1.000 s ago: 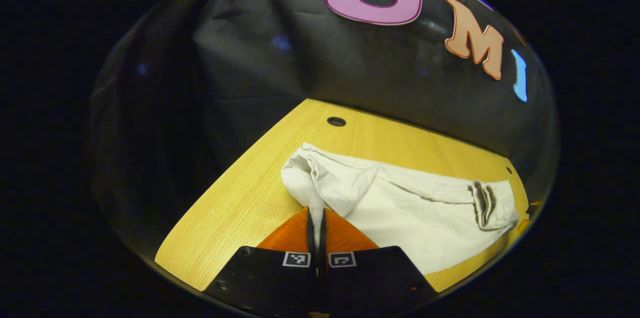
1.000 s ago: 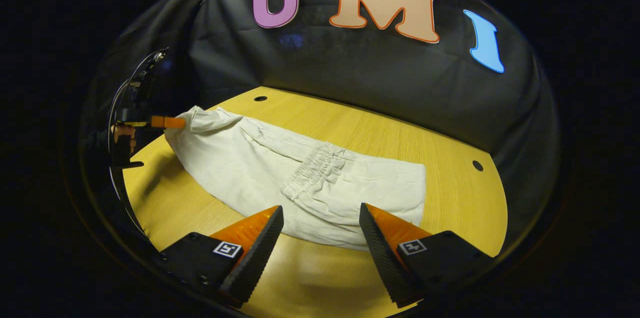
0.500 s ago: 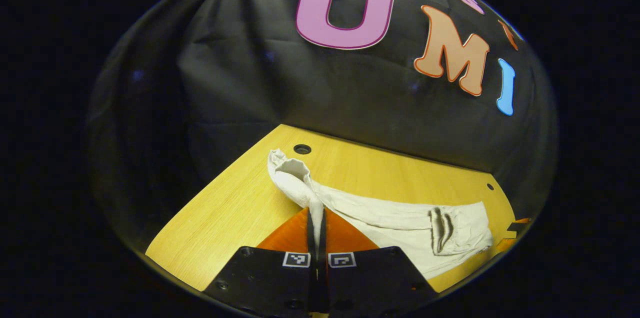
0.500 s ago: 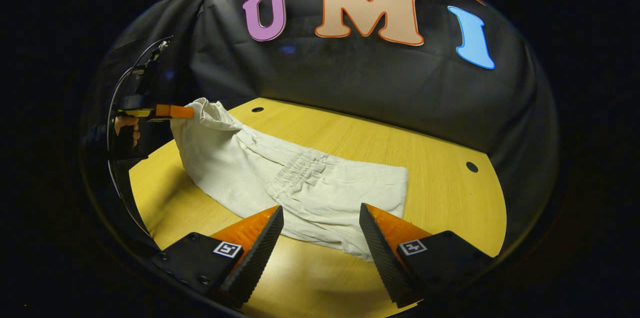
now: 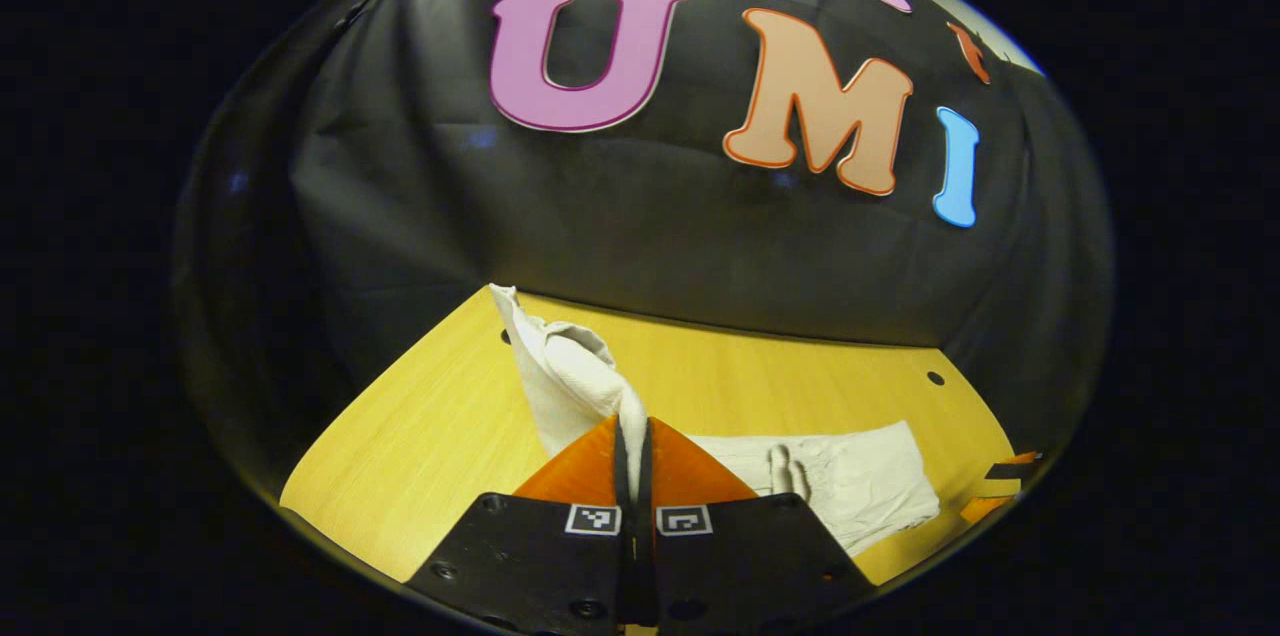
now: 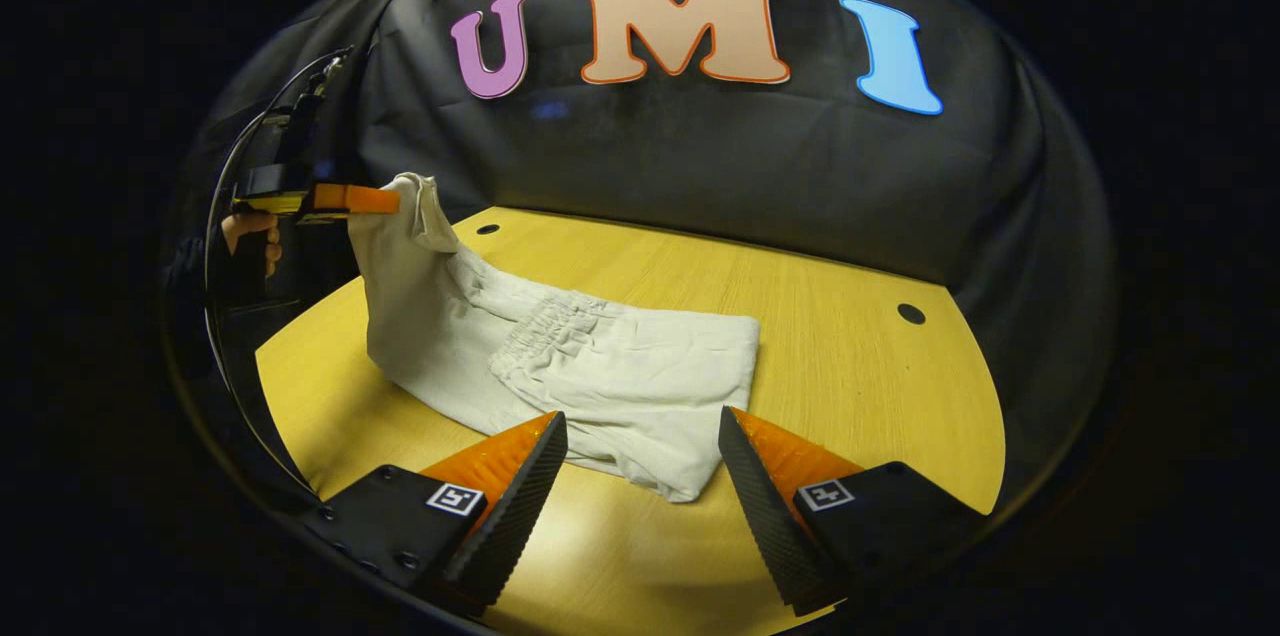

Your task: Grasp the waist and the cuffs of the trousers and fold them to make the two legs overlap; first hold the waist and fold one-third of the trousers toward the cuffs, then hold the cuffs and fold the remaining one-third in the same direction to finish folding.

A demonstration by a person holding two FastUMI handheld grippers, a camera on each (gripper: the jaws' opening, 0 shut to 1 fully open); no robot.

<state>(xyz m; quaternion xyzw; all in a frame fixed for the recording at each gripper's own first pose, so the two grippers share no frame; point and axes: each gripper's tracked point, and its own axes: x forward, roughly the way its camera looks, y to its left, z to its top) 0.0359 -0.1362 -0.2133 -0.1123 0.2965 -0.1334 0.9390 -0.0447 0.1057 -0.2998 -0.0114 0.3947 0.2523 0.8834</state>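
Pale cream trousers (image 6: 560,376) lie on the yellow wooden table (image 6: 850,366), with the elastic waist (image 6: 535,341) folded over onto the legs. My left gripper (image 5: 632,428) is shut on the cuff end (image 5: 570,381) and holds it lifted above the table. In the right gripper view the left gripper (image 6: 375,201) shows at the far left, with the cloth hanging steeply down from it. My right gripper (image 6: 640,446) stands open just in front of the folded end, with nothing between its fingers. The folded end (image 5: 860,481) lies flat at the right of the left gripper view.
The table has small round holes (image 6: 910,313) near its back edge (image 6: 488,229). The black cloth wall stands close behind it. A hand (image 6: 250,236) holds the left gripper at the table's left edge. The right gripper's tip (image 5: 1000,486) shows at the far right of the left gripper view.
My left gripper has risen and carried the cuff end up and inward, so the cloth now hangs steeply. The right gripper stays open, with the folded end a little nearer.
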